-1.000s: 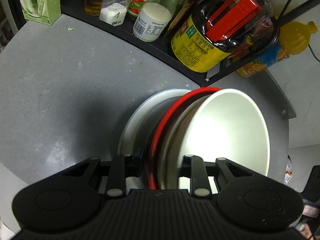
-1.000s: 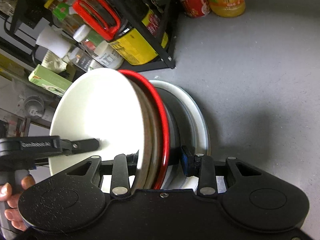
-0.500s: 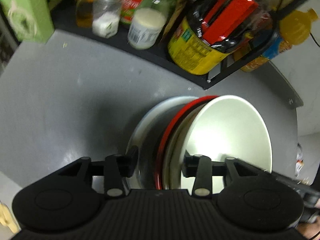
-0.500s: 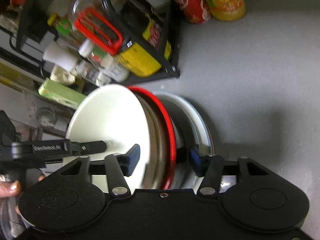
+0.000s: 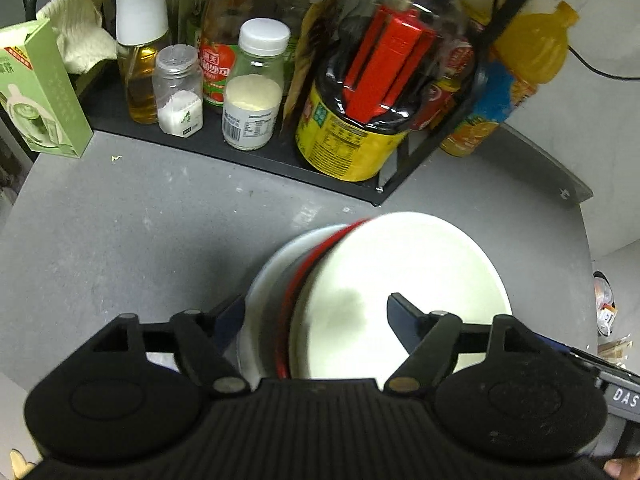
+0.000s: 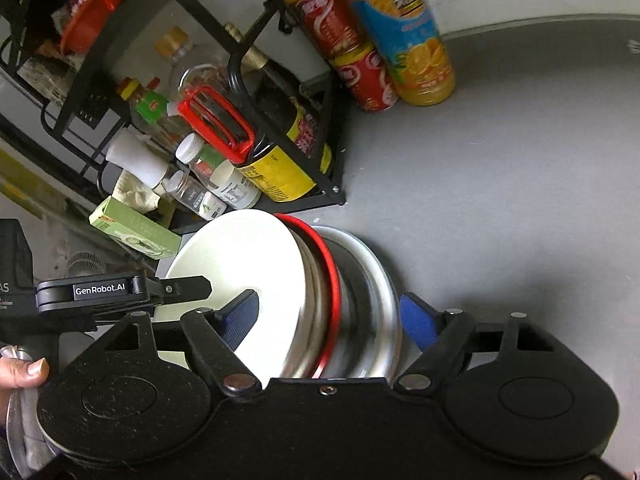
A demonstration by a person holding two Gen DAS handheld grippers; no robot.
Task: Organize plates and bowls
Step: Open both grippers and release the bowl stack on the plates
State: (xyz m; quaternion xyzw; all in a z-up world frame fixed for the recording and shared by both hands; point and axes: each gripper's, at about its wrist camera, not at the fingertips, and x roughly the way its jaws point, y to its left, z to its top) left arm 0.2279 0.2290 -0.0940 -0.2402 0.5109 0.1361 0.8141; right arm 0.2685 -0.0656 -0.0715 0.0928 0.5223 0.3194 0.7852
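Stack set down on counter; both grippers released, straddling it.

Left gripper (image 5: 316,312) and right gripper (image 6: 328,312) gape around the nested stack (image 6: 320,280): white plate (image 5: 400,288) on top, red-rimmed bowl (image 6: 330,268), wide white plate (image 6: 384,280) lowest, on the counter (image 5: 140,232). Stacking looks finished; next, back both out clear. Only the right view shows 2 cans (image 6: 348,52) beyond the rack (image 6: 320,152).

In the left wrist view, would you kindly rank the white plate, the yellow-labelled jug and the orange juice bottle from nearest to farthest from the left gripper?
1. White plate: between the open fingers of the left gripper.
2. Yellow-labelled jug: ahead, on the black rack.
3. Orange juice bottle: farthest, behind the rack to the right, by the wall.
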